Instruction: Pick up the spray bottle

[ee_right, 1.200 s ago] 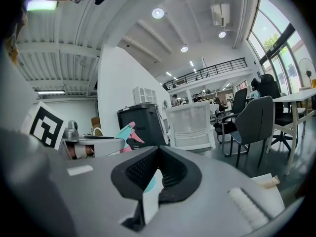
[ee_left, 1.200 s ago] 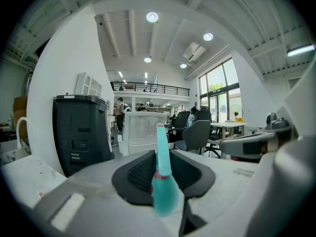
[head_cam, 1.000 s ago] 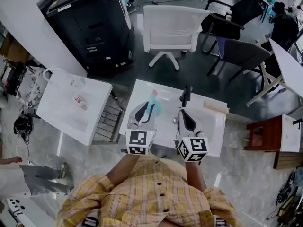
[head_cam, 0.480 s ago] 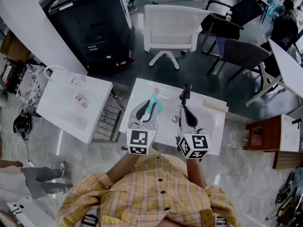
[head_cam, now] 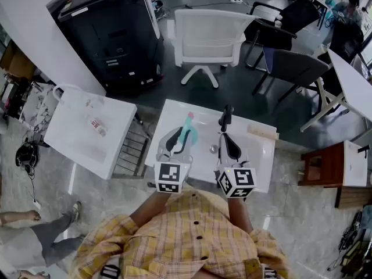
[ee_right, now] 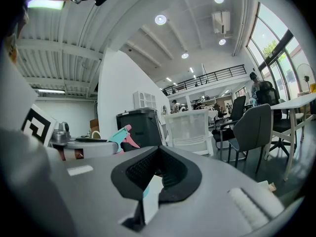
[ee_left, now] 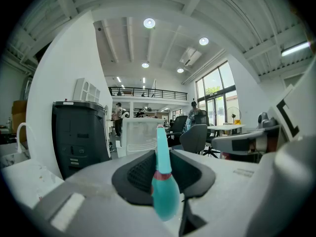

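Note:
The teal spray bottle [head_cam: 188, 131] with a pink tip lies over the white table [head_cam: 258, 156], nozzle pointing away from me. My left gripper [head_cam: 179, 137] is shut on it. In the left gripper view the bottle [ee_left: 164, 191] stands between the black pads [ee_left: 136, 174], its neck rising past them. My right gripper [head_cam: 225, 137] hovers just to the right, shut and holding nothing. In the right gripper view its pads [ee_right: 140, 172] nearly meet, and the bottle's teal and pink trigger head [ee_right: 121, 136] shows at left.
A black upright object [head_cam: 225, 117] stands on the table beyond my right gripper, with a wooden block [head_cam: 263, 132] at the right edge. A second white table [head_cam: 87, 129] is at left. A black cabinet [head_cam: 110, 28] and a white chair [head_cam: 210, 36] stand behind.

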Demonstrator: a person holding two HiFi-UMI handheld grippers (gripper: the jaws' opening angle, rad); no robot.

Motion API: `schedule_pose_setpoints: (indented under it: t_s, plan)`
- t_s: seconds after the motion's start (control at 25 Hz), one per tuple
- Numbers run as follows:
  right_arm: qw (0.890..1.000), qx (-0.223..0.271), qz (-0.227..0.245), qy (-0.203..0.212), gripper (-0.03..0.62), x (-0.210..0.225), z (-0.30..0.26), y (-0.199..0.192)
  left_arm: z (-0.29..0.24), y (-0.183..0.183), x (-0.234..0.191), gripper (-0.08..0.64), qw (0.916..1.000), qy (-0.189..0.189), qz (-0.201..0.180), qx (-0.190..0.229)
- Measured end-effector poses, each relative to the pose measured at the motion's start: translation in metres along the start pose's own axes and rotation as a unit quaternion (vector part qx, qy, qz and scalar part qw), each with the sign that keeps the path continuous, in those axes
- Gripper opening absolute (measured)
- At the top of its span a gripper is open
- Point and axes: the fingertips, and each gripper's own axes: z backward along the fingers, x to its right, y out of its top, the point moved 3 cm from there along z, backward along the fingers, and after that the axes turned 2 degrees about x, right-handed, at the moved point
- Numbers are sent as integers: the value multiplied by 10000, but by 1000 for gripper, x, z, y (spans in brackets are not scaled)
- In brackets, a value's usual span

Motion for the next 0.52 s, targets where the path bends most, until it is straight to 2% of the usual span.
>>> schedule_pose_setpoints:
  t_s: [0.52]
  plan:
    - [10000,-44,70,3,0,0,-4,-1,-3,-3,-3,95,10000,32,46,-24]
